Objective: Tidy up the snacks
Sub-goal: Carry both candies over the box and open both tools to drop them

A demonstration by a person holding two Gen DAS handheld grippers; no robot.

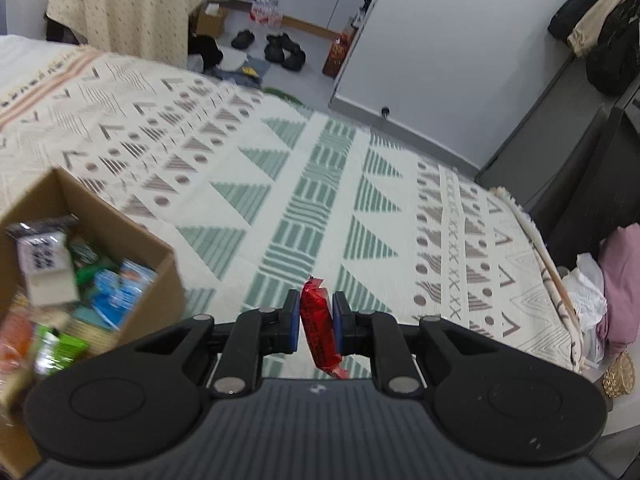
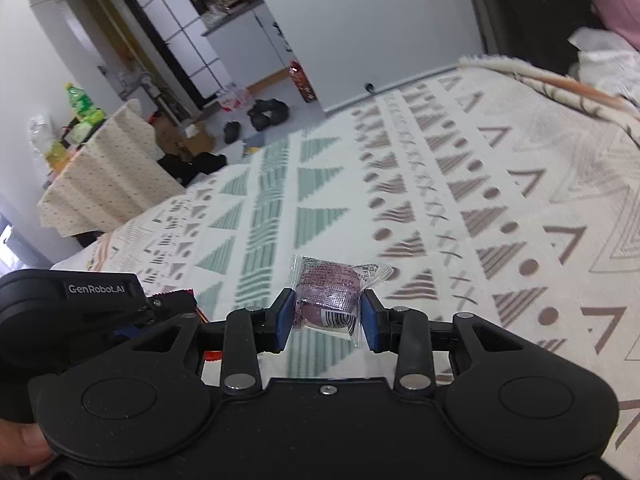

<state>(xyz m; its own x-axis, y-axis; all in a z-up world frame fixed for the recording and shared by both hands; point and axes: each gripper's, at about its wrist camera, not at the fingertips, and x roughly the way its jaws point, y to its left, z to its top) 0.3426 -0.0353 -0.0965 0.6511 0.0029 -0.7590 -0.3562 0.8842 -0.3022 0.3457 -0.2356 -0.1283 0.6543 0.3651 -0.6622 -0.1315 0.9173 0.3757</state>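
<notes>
My left gripper [image 1: 316, 322] is shut on a red wrapped snack bar [image 1: 318, 326], held upright between its blue pads above the patterned bedspread [image 1: 304, 184]. A cardboard box [image 1: 160, 276] with several snack packets stands at the left of the left wrist view. In the right wrist view my right gripper [image 2: 326, 318] is shut on a purple snack in a clear wrapper [image 2: 332, 292], lifted off the bedspread [image 2: 500, 200]. The left gripper's body [image 2: 68, 308] shows at the left of that view, with a bit of the red bar [image 2: 180, 294] beside it.
The bed's far edge drops to a grey floor with black shoes [image 1: 284, 50] and a small carton [image 1: 212, 18]. A table under a cream cloth [image 2: 108, 176] stands beyond the bed. Pink and white bedding [image 1: 608, 280] lies at the right edge. A thumb [image 2: 28, 444] grips the handle.
</notes>
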